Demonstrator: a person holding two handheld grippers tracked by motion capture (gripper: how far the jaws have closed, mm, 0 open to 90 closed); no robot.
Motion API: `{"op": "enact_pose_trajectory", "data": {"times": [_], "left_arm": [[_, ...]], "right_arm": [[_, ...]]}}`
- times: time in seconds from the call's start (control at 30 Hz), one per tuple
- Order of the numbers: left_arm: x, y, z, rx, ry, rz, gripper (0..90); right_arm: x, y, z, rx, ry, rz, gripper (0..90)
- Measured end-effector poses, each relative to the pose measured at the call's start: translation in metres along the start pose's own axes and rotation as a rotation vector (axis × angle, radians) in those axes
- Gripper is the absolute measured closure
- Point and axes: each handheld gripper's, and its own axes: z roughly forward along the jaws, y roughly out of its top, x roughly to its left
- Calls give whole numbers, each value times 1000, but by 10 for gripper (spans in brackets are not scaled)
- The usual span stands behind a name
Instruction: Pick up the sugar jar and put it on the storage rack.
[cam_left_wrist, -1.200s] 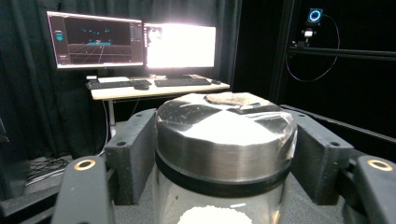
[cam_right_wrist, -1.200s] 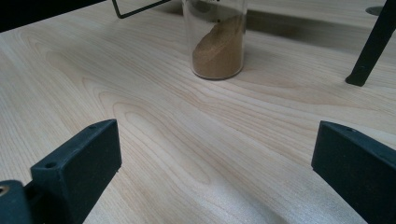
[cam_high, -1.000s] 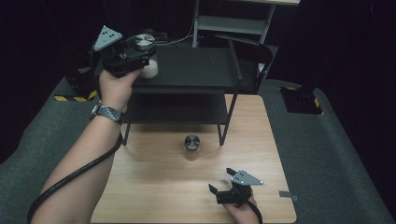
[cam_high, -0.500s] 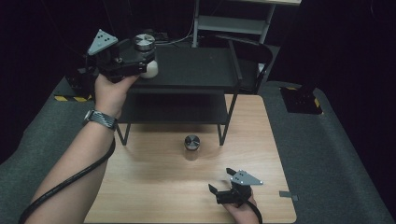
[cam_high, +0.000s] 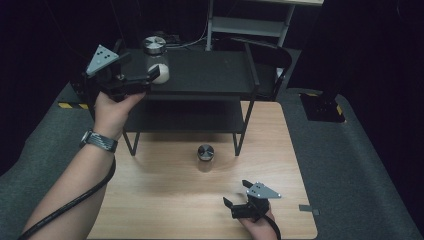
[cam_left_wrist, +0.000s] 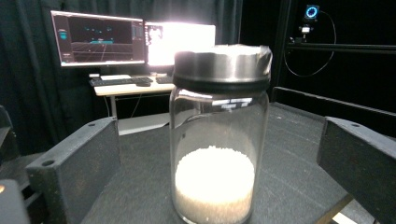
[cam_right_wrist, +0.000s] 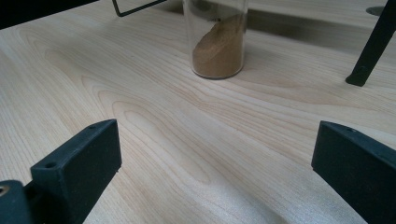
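A glass jar with white grains (cam_high: 156, 62) (cam_left_wrist: 219, 140) and a metal lid stands upright on the top of a black shelf (cam_high: 210, 75) at its left end. My left gripper (cam_high: 150, 77) (cam_left_wrist: 219, 186) is open, its jaws standing apart on either side of the jar without touching it. A second, smaller jar with brown powder (cam_high: 205, 155) (cam_right_wrist: 217, 37) stands on the wooden table (cam_high: 150, 200) in front of the shelf. My right gripper (cam_high: 231, 206) (cam_right_wrist: 210, 177) rests low near the table's front edge, open, pointing toward that jar from a distance.
The black shelf has a lower tier (cam_high: 185, 117) and thin legs (cam_right_wrist: 369, 51) on the table. Grey carpet (cam_high: 360, 165) surrounds the table. Monitors and a keyboard (cam_left_wrist: 121, 42) stand on a desk behind the shelf. A metal rack (cam_high: 250, 22) stands at the back.
My left gripper has drawn back to the left from the white-grain jar, which stays on the shelf top. The right gripper has not moved.
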Motion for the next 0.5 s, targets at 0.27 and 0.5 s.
{"op": "enact_pose_trajectory", "data": {"times": [0.27,0.5], "left_arm": [[11,-8,-16,-5,-104,8,3],[3,-15,-29,17,-110,45,3]], "right_arm": [[1,0,0,0,-4,0,12],[1,0,0,1,-5,-1,12]]}}
